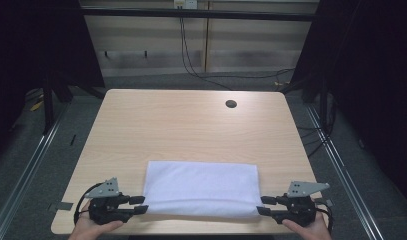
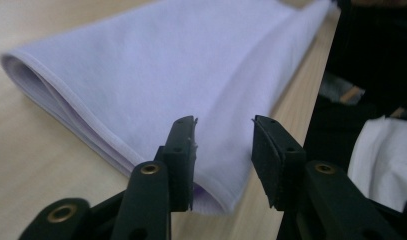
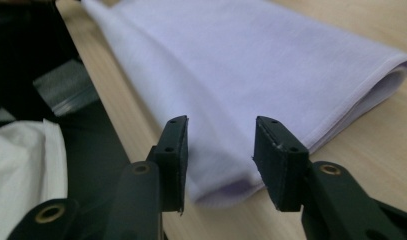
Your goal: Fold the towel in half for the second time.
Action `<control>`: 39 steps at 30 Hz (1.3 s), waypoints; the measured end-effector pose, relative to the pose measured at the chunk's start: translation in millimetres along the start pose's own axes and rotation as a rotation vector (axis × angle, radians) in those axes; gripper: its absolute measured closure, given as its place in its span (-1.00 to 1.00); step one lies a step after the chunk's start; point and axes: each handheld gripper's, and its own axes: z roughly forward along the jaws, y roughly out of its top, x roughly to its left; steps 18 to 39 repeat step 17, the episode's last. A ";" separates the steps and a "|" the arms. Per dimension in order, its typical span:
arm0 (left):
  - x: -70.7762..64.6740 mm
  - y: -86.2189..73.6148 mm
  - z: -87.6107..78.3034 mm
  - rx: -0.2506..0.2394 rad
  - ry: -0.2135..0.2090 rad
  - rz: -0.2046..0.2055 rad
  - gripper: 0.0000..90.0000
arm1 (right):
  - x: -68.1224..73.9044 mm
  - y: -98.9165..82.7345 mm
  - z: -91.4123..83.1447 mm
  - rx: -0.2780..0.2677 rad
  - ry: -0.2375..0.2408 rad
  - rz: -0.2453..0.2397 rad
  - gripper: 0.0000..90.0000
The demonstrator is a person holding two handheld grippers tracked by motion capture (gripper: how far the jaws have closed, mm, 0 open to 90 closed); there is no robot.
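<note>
So the white folded towel [image 1: 201, 189] is lying flat at the near edge of the counter [image 1: 191, 125], long side toward the person. The left gripper [image 1: 141, 204] and right gripper [image 1: 263, 205] sit at its 2 near corners, 1 each, which makes sense if you want to lift or fold it evenly. Both sets of fingers are parted around the corners, not pinching the cloth. The counter's light wood with a cable hole [image 1: 231, 104] near the far right. Room's dim: grey carpet, dark curtains at the sides, cables trailing down a pale back wall.
</note>
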 end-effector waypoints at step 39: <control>42.8 -8.3 -14.8 -0.096 0.297 -0.189 -0.22 | -30.6 -2.1 -9.7 -0.166 -0.208 0.118 -0.11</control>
